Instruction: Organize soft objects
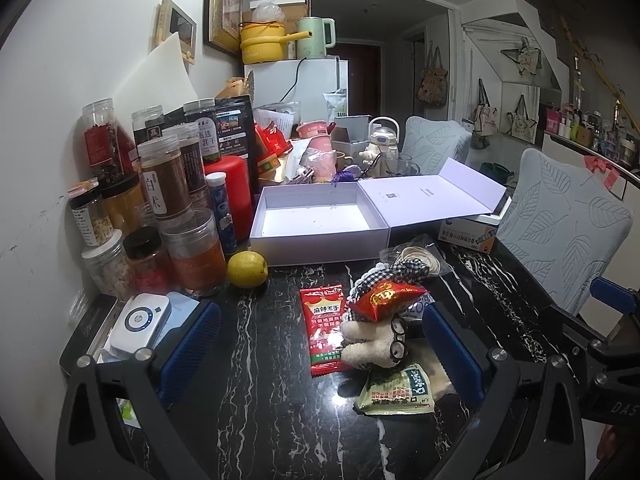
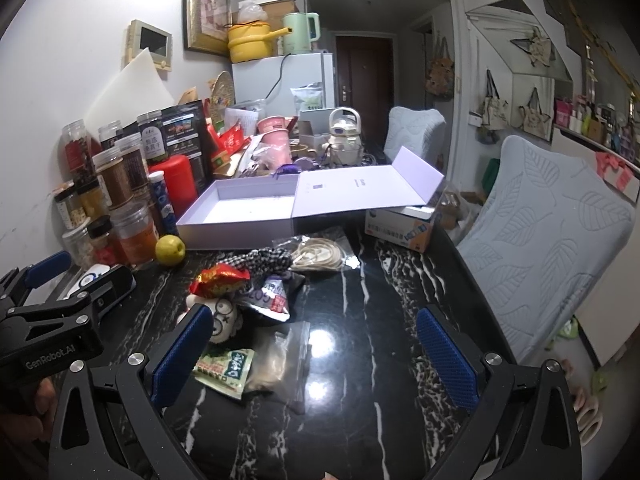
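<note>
Left wrist view: from the left, a cluster of clear plastic jars with dark and orange contents [image 1: 176,216] is seen against the wall, with a yellow-green round fruit [image 1: 247,269] just beside them. Behind the fruit an open, shallow white cardboard box [image 1: 320,236] is set, its lid folded out flat to the right. Nothing is seen inside it.

Nearer the camera, on the black white-veined marble tabletop [image 1: 260,380], a flat red snack sachet [image 1: 325,330] is laid with its long axis running away from the camera, roughly in line with the fingers. Touching its right edge is a heap of soft things: a cream plush toy with round glasses [image 1: 378,346], a puffy red foil packet [image 1: 386,300] resting on top, black-and-white checked cloth [image 1: 394,270] behind, and a green-and-white sachet [image 1: 396,394] at the near side.

The left gripper [image 1: 320,348] is held with its jaws spread wide and empty; the sachet and the plush toy are framed between them, just ahead.

In the right wrist view the same heap is found at the far left, beside the left finger of the right gripper [image 2: 314,354], whose jaws are likewise spread and empty over bare tabletop. A clear zip bag [image 2: 280,360] lies between them.

The left gripper is judged the nearer and better aligned; a short forward reach should suffice, with the box straight beyond.
</note>
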{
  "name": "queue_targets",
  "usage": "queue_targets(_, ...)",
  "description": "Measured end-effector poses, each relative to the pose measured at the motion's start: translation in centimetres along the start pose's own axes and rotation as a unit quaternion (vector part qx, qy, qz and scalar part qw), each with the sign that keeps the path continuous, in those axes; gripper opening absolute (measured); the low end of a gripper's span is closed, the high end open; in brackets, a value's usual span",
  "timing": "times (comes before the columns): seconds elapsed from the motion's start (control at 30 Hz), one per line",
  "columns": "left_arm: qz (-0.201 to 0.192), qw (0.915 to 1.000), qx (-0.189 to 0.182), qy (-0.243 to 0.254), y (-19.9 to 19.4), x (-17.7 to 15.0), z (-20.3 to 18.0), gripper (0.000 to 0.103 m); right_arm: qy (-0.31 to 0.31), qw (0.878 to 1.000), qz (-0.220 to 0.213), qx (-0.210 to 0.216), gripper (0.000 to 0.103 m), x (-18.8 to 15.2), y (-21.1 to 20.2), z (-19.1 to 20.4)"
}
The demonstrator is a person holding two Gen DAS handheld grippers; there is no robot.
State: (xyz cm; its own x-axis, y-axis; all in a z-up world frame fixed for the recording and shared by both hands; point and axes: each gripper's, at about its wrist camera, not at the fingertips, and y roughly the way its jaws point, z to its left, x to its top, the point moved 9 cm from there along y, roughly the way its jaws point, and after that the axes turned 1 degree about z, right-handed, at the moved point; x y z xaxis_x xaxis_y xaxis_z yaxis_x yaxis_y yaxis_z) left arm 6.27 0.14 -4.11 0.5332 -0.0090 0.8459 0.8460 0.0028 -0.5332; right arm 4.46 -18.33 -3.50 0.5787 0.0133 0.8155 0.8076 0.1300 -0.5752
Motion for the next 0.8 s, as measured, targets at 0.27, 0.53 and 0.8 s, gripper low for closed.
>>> queue_targets(0.27,0.006,1.0,0.0,0.003,0.4,-0.4,-0.2,0.103,0.003,1.0,0.008,0.004,0.103,-0.5,0.7,-0.1)
queue_targets(0.53,0.009,1.0,-0.002,0.003,0.7,-0.9,-0.3,0.103,0.006,1.0,0.014,0.003,0.103,-1.0,1.1,-0.6)
queue_targets(0.8,0.025,0.9996,-0.01,-0.008,1.9,-2.2,0.4,0.103,0.016,1.0,0.022,0.0,0.103,-1.6,1.7,-1.4)
